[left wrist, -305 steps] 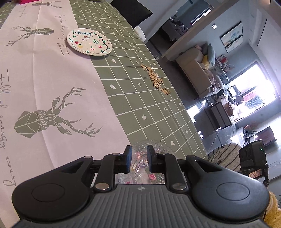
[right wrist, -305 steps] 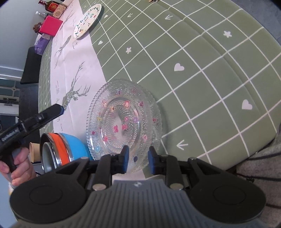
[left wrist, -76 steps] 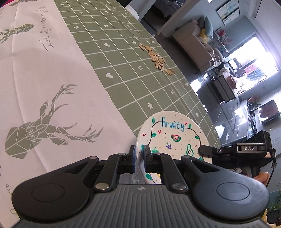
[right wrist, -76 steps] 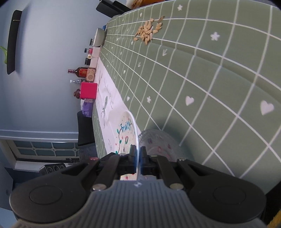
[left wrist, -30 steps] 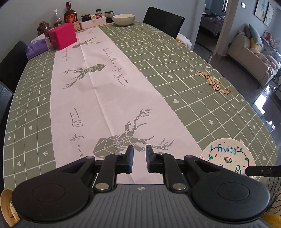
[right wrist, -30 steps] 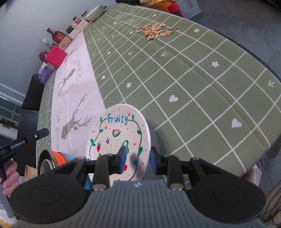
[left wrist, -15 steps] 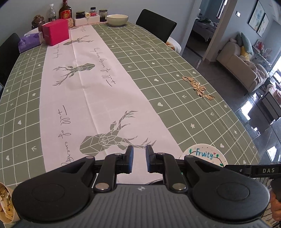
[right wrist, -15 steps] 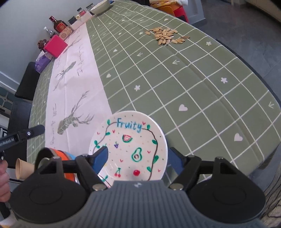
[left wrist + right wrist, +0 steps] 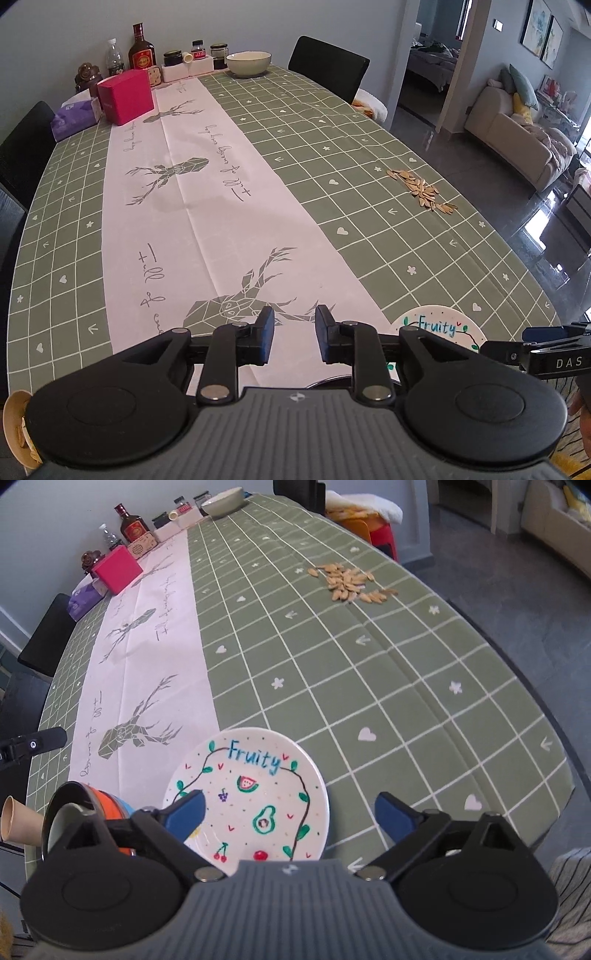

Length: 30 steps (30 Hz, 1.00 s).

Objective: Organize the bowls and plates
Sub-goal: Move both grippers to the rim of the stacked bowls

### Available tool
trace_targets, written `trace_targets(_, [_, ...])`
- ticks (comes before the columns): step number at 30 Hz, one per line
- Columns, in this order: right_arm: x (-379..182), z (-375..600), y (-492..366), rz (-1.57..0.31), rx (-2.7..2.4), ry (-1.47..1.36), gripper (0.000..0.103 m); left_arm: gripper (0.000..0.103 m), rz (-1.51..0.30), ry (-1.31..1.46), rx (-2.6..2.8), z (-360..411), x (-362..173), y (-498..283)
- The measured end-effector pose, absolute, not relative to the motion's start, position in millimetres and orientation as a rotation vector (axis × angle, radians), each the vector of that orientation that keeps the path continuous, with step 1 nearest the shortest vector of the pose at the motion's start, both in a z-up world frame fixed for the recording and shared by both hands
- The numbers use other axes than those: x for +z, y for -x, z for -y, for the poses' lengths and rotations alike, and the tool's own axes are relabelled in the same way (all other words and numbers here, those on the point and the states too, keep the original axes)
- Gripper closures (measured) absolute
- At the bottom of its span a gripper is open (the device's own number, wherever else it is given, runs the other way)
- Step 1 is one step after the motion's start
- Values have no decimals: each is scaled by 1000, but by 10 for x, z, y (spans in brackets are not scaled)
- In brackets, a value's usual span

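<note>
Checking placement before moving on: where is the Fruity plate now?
The Fruity plate lies at the table's near edge on the green checks, right of the stacked bowls, below the opening right gripper, untouched.

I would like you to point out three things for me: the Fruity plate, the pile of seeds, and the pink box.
Fruity plate [image 9: 255, 794], right wrist view, on its painted centre.
Pile of seeds [image 9: 349, 581], right wrist view, on the middle of the heap.
Pink box [image 9: 127, 96], left wrist view, on its front face.
</note>
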State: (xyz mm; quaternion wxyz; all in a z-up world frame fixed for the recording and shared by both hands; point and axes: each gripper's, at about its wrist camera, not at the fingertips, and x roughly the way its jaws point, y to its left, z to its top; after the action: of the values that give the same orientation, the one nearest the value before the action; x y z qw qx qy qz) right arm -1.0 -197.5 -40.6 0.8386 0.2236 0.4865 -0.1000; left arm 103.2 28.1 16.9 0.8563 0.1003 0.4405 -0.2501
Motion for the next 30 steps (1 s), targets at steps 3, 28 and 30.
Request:
trace_targets(3, [-409, 2005, -1, -1032, -204, -473, 3, 71, -892, -219, -512, -240, 172, -980])
trace_targets(28, [-384, 1613, 118, -863, 232, -561, 3, 41, -600, -98, -392, -579, 335, 109])
trace_targets(30, [-425, 1583, 83, -878, 245, -575, 3, 40, -613, -70, -445, -649, 287, 103])
